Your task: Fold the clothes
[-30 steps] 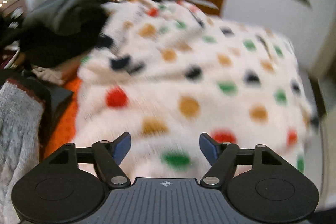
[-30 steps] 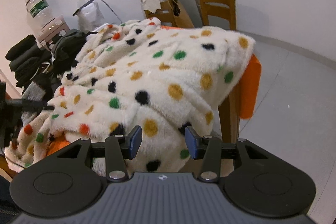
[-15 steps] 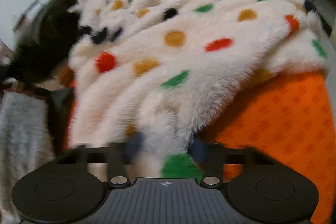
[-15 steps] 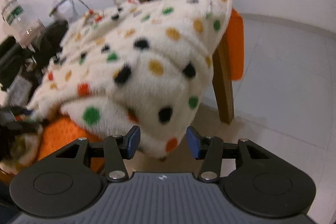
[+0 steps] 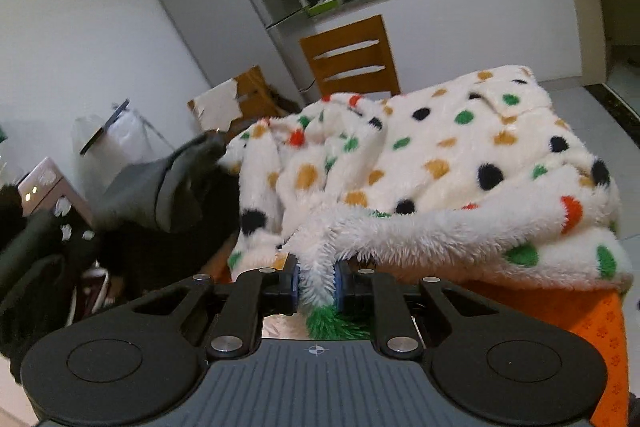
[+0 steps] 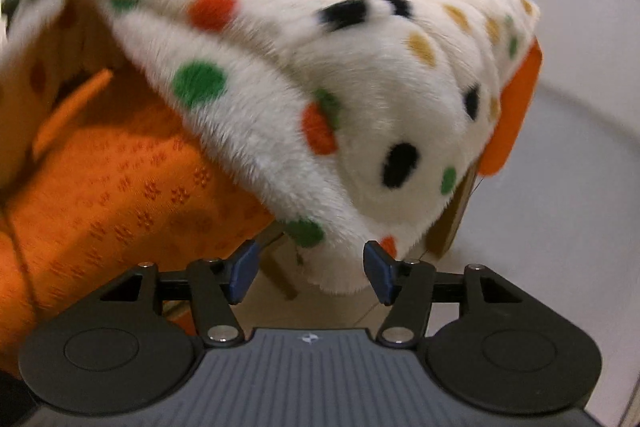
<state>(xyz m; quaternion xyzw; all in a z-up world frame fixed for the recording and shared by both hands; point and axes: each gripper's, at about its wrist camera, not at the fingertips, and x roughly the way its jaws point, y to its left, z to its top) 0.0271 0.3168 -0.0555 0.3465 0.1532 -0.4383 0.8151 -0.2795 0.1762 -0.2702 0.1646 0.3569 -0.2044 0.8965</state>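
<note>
- Two pairs of tongs worked one garment: the left tongs (image 5: 316, 285) were clamped on a bunched edge of the spotted fleece garment (image 5: 460, 163), a tuft with a green spot pinched between the blue pads (image 5: 295, 283) and trailing back toward the camera.
- Nearest the right tongs (image 6: 310, 273), the garment's lower corner (image 6: 352, 267) hung just in front of and slightly between the pads, which stood apart and did not press on it; their jaws had just been opening.
- From that corner the garment's front hem ran up and to the left in the right wrist view, toward the end held by the left tongs, so the right hand was the nearer one for the free corner.
- Beneath the hem lay the orange cloth (image 6: 132, 187) covering the counter, with the bulk of the garment heaped on top and spilling over the far-right edge.
- Farther off, a pile of dark clothes (image 5: 160, 219) sat to the left of the garment, and a wooden chair (image 5: 352, 59) stood behind it by the wall.
- Compared with a second earlier, the left tongs had gone from wide apart and empty above the fleece to gripping its edge, and the right tongs had dropped from facing the top of the heap to the hanging corner.
</note>
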